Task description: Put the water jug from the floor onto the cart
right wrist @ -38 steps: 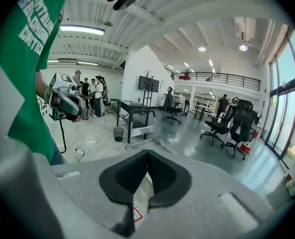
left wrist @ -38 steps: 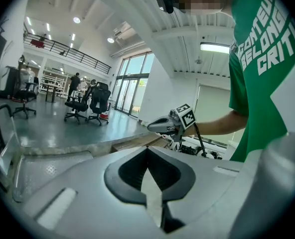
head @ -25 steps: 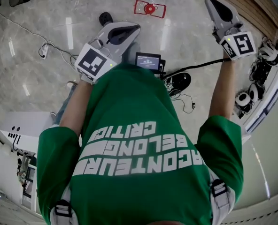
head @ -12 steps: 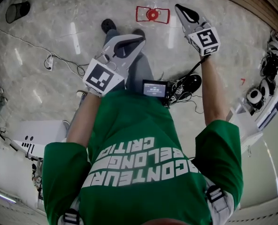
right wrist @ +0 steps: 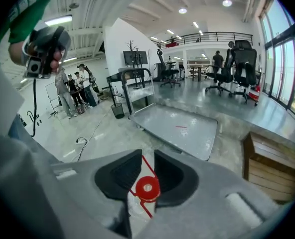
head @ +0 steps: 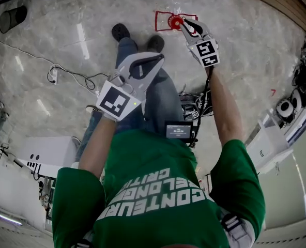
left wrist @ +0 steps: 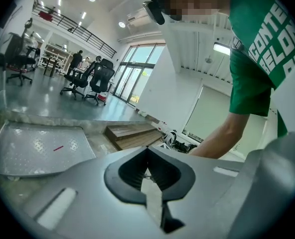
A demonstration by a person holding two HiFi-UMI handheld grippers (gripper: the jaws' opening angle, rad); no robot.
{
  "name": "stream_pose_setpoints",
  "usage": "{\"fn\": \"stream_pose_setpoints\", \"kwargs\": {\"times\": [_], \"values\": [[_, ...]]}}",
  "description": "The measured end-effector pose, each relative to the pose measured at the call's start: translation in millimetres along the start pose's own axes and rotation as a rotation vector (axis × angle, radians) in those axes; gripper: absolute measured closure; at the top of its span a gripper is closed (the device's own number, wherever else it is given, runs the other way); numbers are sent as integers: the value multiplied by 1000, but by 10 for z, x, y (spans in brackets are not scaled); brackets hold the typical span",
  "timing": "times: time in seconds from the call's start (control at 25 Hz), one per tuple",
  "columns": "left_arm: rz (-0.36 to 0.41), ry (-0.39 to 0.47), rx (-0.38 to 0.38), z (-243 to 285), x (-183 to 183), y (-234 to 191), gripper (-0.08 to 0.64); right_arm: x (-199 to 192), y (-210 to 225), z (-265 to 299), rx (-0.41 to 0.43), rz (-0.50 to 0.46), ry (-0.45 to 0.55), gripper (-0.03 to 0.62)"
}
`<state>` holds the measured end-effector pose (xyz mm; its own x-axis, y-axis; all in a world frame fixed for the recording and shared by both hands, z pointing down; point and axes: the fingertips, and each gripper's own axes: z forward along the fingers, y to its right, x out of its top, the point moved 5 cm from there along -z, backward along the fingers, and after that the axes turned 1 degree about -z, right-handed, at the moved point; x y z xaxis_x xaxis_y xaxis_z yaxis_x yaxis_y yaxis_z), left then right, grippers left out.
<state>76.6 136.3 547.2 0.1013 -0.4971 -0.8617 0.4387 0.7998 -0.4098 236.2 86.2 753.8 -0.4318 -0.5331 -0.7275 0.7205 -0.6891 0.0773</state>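
The water jug shows from above as a red cap inside a red tape square on the marble floor. My right gripper hangs low over it, tips right beside the cap. In the right gripper view the cap shows through the narrow gap between the jaws, which have just been opening, and nothing is gripped. The left gripper is shut and empty, held over the person's legs. The flat grey cart with its handle stands beyond the jug and also appears in the left gripper view.
A wooden step lies to the right of the cart. A black bin and cables are on the floor to the left. The person's shoes stand left of the jug. Gear lies along the right wall.
Both grippers have come down. The right one swung from high at the right edge down and left to the red cap. The person has bent forward over the jug.
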Motion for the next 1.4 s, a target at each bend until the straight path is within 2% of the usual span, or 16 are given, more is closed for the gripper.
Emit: {"fn": "stream_pose_setpoints", "kwargs": {"times": [0.24, 0.4, 0.48, 0.52, 0.56, 0.64, 0.72, 0.96, 1.12, 1.28, 1.36, 1.4], "values": [[-45, 9, 2, -23, -246, -36, 545, -531, -220, 339, -12, 28, -97, 427], [-78, 16, -1, 11, -359, -82, 545, -738, -270, 472, -67, 30, -124, 341], [-91, 17, 1, -6, -403, -117, 545, -822, -284, 559, -80, 68, -142, 312], [-95, 15, 2, -19, -421, -126, 545, -867, -259, 603, -89, 111, -154, 266], [-95, 12, 0, -29, -438, -131, 545, -905, -199, 641, -106, 164, -159, 252], [-90, 6, -4, -34, -472, -141, 545, -935, -28, 707, -145, 254, -153, 251], [-102, 4, 0, -34, -512, -163, 545, -897, 77, 787, -154, 276, -143, 241], [-115, -1, 2, -66, -578, -198, 545, -913, -73, 935, -119, 209, -177, 241], [-118, 6, 1, -73, -590, -218, 545, -1055, -105, 954, -143, 216, -208, 241], [-138, 10, 11, -116, -632, -237, 545, -1092, -122, 1009, -177, 178, -231, 242], [-137, 9, 9, -122, -656, -235, 545, -1116, -91, 1022, -195, 169, -242, 288], [-135, 9, 8, -124, -668, -234, 545, -1121, -78, 1029, -198, 169, -249, 289]]}}
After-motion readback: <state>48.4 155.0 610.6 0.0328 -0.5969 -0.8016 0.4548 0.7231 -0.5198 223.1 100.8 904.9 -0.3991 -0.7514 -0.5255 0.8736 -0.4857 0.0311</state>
